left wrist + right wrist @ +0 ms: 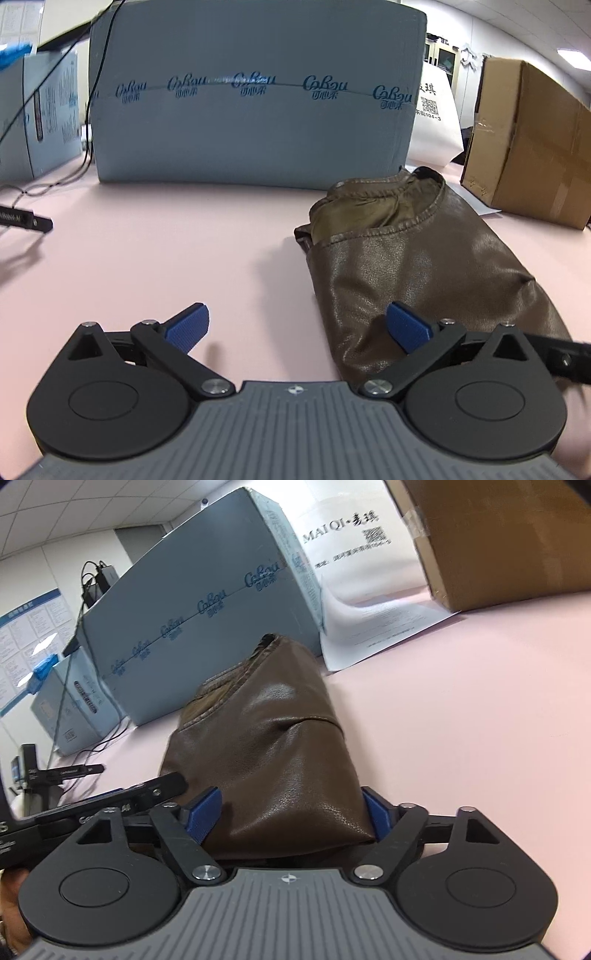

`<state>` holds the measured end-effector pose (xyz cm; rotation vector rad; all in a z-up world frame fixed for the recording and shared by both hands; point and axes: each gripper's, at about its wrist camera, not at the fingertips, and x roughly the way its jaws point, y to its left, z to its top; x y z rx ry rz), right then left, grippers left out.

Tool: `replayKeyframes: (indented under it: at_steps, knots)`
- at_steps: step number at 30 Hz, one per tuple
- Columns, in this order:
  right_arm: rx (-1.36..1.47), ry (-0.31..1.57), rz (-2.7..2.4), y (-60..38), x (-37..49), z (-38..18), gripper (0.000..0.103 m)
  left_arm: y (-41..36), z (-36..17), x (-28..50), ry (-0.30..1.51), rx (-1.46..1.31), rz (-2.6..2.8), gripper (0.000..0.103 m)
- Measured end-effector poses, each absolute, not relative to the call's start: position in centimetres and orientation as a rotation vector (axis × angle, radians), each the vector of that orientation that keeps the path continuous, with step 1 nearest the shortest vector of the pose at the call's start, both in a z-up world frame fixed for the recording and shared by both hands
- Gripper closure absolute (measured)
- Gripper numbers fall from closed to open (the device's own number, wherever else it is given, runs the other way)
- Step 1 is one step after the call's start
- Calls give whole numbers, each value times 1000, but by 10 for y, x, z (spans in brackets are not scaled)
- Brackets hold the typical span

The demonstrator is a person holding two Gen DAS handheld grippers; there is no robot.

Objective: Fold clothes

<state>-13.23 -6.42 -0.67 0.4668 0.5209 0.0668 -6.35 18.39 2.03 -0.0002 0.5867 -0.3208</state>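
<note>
**Folded leather garment on pink table, both tools at its near end**

The brown leather-look garment [424, 266] lies as a compact folded bundle on the pink table [147, 251], its collar and olive lining toward the pale blue carton [255, 92], with a cardboard box [528, 147] beyond it on the far side.

The left gripper [299, 328] is released: jaws spread wide, 1 blue pad over bare table, the other above the bundle's near corner, nothing clamped.

The right gripper [291, 818] straddles the bundle's near folded end. Its jaws are wide, with the material bulging between the 2 pads; whether the pads press it or merely flank it cannot be told.

Handling assessment (judgement only): the material looks thick, smooth and glossy, so likely heavier than cloth, springy at folds and prone to sliding from a shallow pinch. Hold is best taken deep on a stitched edge or doubled fold, not on the slick flat panel.
</note>
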Motion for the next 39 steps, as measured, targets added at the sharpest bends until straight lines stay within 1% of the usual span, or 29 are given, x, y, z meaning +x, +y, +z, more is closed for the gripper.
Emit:
replayKeyframes:
  at_steps: [2,4,6,8,10,11,12,13,15,16,19,20,21,23,26,29,32,35,39]
  knots:
    - [466,521,80,-63,-131,-7,10,183,20,-64,583,8,-320,0]
    - [466,519,90,-62,-131,-7,3,183,20,-64,583,8,-321,0]
    - [457,514,94,-61,-130,-8,3,184,20,-63,586,2,-323,0]
    - [453,509,85,-59,-130,-8,6,185,20,-62,583,-9,-322,0]
    - [463,500,56,-61,-131,-7,23,185,23,-66,548,-2,-300,0]
    - [480,497,49,-64,-132,-7,27,185,27,-70,508,12,-278,0]
    - [508,493,48,-68,-132,-8,39,185,30,-75,466,19,-254,0]
    - [528,491,50,-70,-132,-8,50,188,35,-84,382,17,-208,0]
    - [638,504,75,-80,-129,-13,59,194,40,-97,293,-22,-165,0]
    - [662,504,74,-82,-129,-15,61,199,41,-107,250,-59,-147,0]
    - [660,487,51,-80,-132,-15,65,207,45,-135,182,-107,-95,0]
    - [655,484,47,-79,-132,-15,65,209,47,-146,186,-126,-54,0]
    - [654,481,44,-78,-133,-15,66,211,48,-154,211,-140,-22,0]
    - [670,482,44,-78,-136,-15,67,219,43,-177,332,-186,26,0]
    - [681,487,52,-79,-141,-16,67,235,28,-198,489,-300,-30,0]
    - [679,479,40,-74,-150,-17,67,238,20,-209,603,-354,-66,0]
    - [710,462,11,-62,-165,-19,68,226,23,-215,606,-333,-81,0]
    - [782,452,29,-49,-183,-25,67,223,21,-211,675,-417,-126,0]
    - [760,466,95,-29,-200,-27,68,216,19,-215,663,-404,-81,0]
